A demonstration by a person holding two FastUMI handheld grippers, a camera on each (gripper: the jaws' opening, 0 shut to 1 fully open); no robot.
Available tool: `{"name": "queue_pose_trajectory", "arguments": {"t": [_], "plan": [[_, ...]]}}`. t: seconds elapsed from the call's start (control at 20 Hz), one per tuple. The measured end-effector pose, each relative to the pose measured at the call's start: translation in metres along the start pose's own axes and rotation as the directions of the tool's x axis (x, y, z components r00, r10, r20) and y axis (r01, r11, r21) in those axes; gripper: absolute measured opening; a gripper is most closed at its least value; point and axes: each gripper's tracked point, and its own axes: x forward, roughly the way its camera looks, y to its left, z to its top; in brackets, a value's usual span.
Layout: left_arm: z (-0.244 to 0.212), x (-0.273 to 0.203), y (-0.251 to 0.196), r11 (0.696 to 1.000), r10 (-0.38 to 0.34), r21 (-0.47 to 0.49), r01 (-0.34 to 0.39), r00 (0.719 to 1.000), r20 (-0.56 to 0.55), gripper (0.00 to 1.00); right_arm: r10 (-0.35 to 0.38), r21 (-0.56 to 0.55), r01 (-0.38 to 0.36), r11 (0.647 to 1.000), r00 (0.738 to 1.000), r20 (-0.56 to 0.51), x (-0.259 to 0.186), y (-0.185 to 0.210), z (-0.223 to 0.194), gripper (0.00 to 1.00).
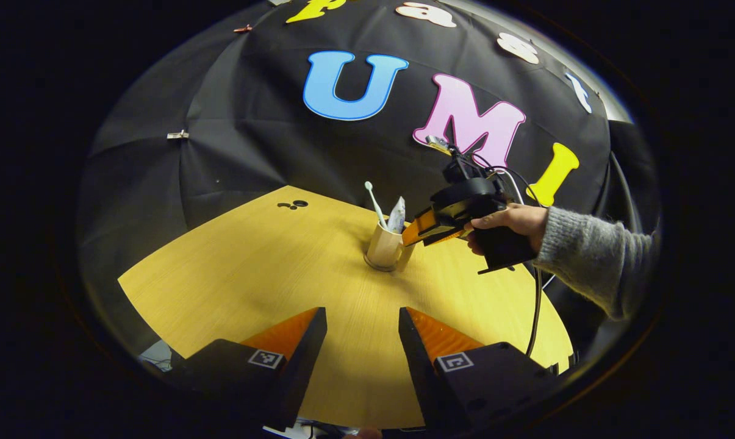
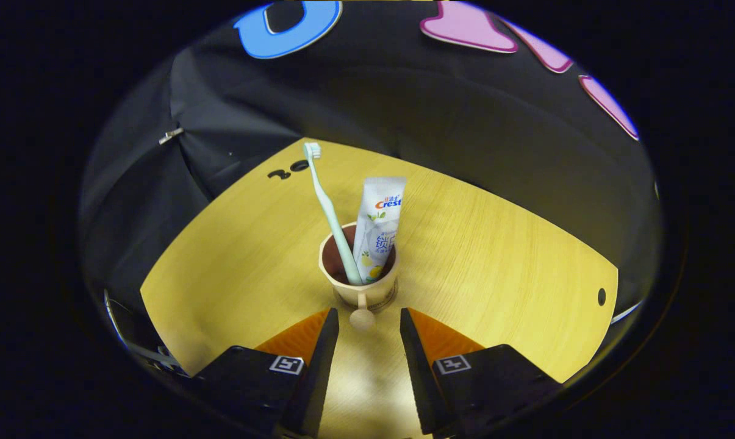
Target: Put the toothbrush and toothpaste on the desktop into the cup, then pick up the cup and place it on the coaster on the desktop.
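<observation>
Toothbrush (image 2: pixel 327 207) and toothpaste (image 2: pixel 376 225) stand in cup (image 2: pixel 360 281), coaster ring under its base. My right gripper (image 2: pixel 369 332) spread, fingers flanking handle; left gripper (image 1: pixel 362 332) spread, idle. Next, I judge: back off, or re-seat cup

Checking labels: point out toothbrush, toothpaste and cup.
toothbrush (image 2: pixel 327 204): right gripper view, on the mid handle above the rim.
toothpaste (image 2: pixel 379 219): right gripper view, on the tube's printed face.
cup (image 2: pixel 367 294): right gripper view, on the front outer wall above the handle.
</observation>
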Motion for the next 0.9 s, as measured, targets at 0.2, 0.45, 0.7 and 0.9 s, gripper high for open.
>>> {"name": "queue_pose_trajectory", "arguments": {"t": [0.2,0.45,0.7,0.9], "plan": [[0.021,-0.006,-0.017,0.999,-0.026,0.027,0.026,1.0,0.001,0.77,-0.002,0.028,-0.002,1.0,0.992,0.125,-0.049,-0.004,0.013,0.64],[0.054,-0.011,-0.027,0.997,-0.043,0.062,0.042,0.999,0.011,0.77,0.017,0.062,-0.034,0.997,0.964,0.264,-0.116,-0.005,0.019,0.68],[0.085,-0.01,-0.039,0.994,-0.063,0.097,0.059,0.997,0.038,0.77,-0.034,0.11,-0.01,0.994,0.923,0.382,-0.18,-0.018,0.02,0.71],[0.107,-0.006,-0.06,0.986,-0.115,0.125,0.107,0.991,0.066,0.77,-0.068,0.121,0.018,0.993,0.905,0.421,-0.223,-0.031,0.011,0.74]]}}
